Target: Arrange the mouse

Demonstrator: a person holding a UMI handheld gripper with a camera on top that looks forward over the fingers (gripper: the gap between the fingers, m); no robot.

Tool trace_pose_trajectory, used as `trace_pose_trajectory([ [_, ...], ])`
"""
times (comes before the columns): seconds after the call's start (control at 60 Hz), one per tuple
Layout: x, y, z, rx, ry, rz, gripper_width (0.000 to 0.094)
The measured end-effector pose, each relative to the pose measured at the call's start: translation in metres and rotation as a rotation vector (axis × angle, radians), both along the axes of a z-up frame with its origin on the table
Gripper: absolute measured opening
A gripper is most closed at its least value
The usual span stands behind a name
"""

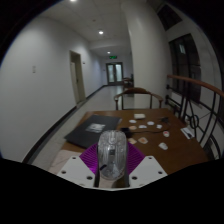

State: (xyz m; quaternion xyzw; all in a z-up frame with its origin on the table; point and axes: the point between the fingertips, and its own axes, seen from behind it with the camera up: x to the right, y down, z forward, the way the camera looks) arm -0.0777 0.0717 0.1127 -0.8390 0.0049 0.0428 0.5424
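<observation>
A clear, see-through mouse (112, 151) stands upright between my two fingers, held above the wooden table (165, 150). My gripper (112, 163) is shut on the mouse; the purple pads (91, 160) press on both its sides. The mouse hides the table just ahead of the fingers. Its lower end is hidden between the fingers.
A dark mat (92, 128) lies on the table beyond the fingers. Several small white items (150, 124) are scattered to the right of it. A chair (137, 96) stands at the table's far side. A corridor with doors (115, 72) runs beyond.
</observation>
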Motion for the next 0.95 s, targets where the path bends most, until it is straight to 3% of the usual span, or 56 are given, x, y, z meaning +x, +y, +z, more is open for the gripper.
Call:
trace_pose_trajectory([
  [0.15, -0.089, -0.034, -0.028, -0.068, 0.027, 0.098, 0.0336],
  [0.417, -0.112, -0.047, -0.123, -0.261, -0.016, 0.066, 0.0338],
  [0.617, -0.114, -0.055, -0.126, -0.294, -0.067, 0.122, 0.0534],
  [0.65, -0.114, -0.061, -0.124, -0.311, -0.056, 0.145, 0.0608],
  [0.7, -0.111, -0.068, -0.117, -0.308, -0.055, 0.183, 0.0800],
  [0.717, -0.109, -0.070, -0.112, -0.298, -0.060, 0.194, 0.0790],
  [0.733, -0.106, -0.073, -0.107, -0.288, -0.068, 0.207, 0.0868],
  [0.95, -0.015, -0.115, -0.065, -0.231, -0.129, 0.273, 0.0849],
])
